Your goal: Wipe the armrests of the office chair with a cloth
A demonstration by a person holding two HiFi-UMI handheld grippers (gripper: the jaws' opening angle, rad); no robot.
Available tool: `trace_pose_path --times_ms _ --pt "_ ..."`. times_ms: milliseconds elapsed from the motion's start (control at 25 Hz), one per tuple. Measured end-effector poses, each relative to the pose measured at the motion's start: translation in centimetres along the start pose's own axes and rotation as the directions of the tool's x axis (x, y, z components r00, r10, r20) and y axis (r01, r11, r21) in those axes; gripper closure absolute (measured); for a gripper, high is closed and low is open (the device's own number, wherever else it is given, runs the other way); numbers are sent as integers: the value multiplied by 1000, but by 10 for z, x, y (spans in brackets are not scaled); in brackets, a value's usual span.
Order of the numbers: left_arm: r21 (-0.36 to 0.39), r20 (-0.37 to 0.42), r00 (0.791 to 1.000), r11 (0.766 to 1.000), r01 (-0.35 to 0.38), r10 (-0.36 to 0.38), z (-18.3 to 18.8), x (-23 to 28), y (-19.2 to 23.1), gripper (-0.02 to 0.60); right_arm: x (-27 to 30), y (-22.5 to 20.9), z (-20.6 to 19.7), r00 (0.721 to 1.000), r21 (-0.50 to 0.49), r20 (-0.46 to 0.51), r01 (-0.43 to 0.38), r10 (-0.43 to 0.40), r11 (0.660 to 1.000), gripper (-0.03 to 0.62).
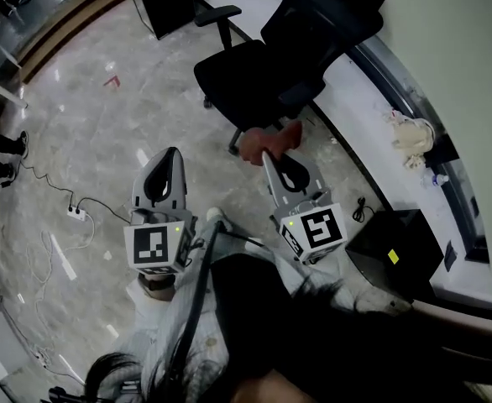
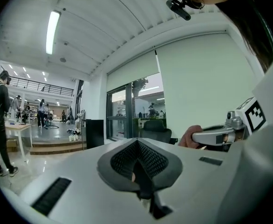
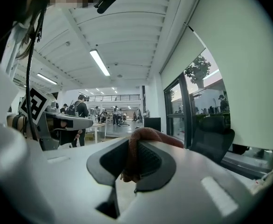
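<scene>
Approach step: right gripper point(image 1: 269, 153) clamped on reddish cloth point(image 1: 267, 139) at the 6 o'clock edge of the office chair point(image 1: 248, 82), left gripper point(image 1: 171, 152) closed and empty; judged next move is carrying the cloth to the armrest point(image 1: 217, 13) at 11 o'clock.

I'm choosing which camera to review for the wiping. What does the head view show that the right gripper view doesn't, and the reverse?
Only the head view: the power strip with its cables, the black box near the wall, and the right gripper's own marker cube. Only the right gripper view: the ceiling lights, people at distant tables, and a close look at its jaws shut on the reddish cloth. Both: that cloth, the office chair and the left gripper.
</scene>
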State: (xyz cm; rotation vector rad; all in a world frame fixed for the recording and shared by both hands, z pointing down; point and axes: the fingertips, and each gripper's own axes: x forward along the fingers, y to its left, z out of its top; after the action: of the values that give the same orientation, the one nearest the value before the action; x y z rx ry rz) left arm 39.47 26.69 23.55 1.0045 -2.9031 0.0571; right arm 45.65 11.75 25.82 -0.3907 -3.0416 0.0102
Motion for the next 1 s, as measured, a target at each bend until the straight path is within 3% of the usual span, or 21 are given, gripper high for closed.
trace_pose_path --times_ms 320,640,880,1000 --pt "-37 -80 995 998 51 -54 -24 113 126 578 166 -6 -11 997 48 -72 40 -37 998 562" --pt "-45 -99 989 993 108 -112 -34 269 202 578 323 -83 -24 990 59 -109 91 -84 994 562" --pt "-13 -55 974 975 221 -221 3 392 221 578 399 -150 5 985 61 -82 154 -149 986 562" --pt "1 -47 950 951 308 -307 10 443 210 578 410 -181 2 967 60 -113 235 -228 970 562"
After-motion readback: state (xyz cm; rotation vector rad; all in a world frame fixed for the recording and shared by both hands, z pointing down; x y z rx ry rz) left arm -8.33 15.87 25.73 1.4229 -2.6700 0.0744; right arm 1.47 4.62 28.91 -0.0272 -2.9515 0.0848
